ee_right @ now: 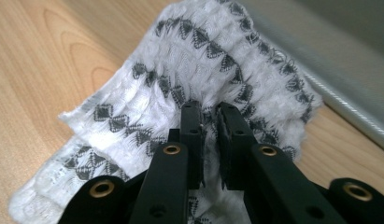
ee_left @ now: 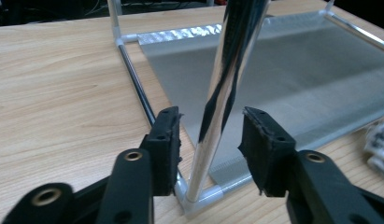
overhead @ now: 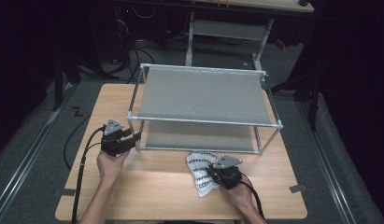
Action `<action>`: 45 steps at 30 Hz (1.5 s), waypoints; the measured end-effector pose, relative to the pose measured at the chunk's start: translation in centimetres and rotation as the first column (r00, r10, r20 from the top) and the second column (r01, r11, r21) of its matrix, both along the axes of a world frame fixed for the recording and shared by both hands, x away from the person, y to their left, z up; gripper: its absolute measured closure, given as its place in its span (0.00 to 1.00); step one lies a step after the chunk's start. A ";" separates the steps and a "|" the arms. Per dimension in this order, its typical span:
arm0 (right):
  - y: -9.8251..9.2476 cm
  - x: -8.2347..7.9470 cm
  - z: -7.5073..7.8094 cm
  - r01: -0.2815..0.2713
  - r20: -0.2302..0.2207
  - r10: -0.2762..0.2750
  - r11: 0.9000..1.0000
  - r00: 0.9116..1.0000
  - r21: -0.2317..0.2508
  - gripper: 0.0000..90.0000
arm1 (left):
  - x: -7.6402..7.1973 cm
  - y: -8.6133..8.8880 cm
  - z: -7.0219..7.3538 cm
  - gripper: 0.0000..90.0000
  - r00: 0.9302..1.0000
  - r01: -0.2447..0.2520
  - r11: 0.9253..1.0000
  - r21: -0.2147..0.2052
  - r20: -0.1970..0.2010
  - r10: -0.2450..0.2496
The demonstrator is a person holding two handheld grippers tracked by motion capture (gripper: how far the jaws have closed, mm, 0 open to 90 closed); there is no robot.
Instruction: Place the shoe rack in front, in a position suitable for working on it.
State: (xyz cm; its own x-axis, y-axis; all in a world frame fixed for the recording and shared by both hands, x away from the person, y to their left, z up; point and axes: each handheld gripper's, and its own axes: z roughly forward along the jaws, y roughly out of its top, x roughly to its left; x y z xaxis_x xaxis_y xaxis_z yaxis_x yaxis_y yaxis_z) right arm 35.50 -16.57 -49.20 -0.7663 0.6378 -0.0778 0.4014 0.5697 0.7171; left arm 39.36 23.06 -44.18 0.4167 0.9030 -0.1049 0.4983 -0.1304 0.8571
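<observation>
From above, your right gripper [overhead: 213, 175] sits on the white cloth with dark diamond patterning [overhead: 202, 171], which lies rumpled on the wooden table [overhead: 157, 186] just in front of the two-tier metal rack [overhead: 203, 98]. That high view hides the jaws under the grey plate. The right gripper view fills the gap: your right gripper's [ee_right: 209, 122] jaws are drawn nearly together and pinch a raised fold of the cloth [ee_right: 180, 84] between the pads, the fabric tenting up around them. It also shows the rack's lower edge [ee_right: 348, 107] close behind the cloth, not touching it.

Your left gripper [overhead: 133, 137] reaches the rack's front left corner in the high view, but whether it grips anything cannot be told there. The left gripper view settles it: your left gripper's [ee_left: 210, 135] jaws stand spread on either side of the shiny upright corner post [ee_left: 227, 79], with a gap between each pad and the tube. The lower grey shelf [ee_left: 297, 79] stretches beyond the post, and a corner of the cloth [ee_left: 379, 144] peeks in at the right edge.
</observation>
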 end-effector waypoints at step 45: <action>-9.6 8.0 0.0 0.576 0.059 -0.575 0.817 0.816 0.002 0.59 | -0.5 -0.9 0.1 0.88 0.997 0.072 0.997 0.016 -0.012 -0.072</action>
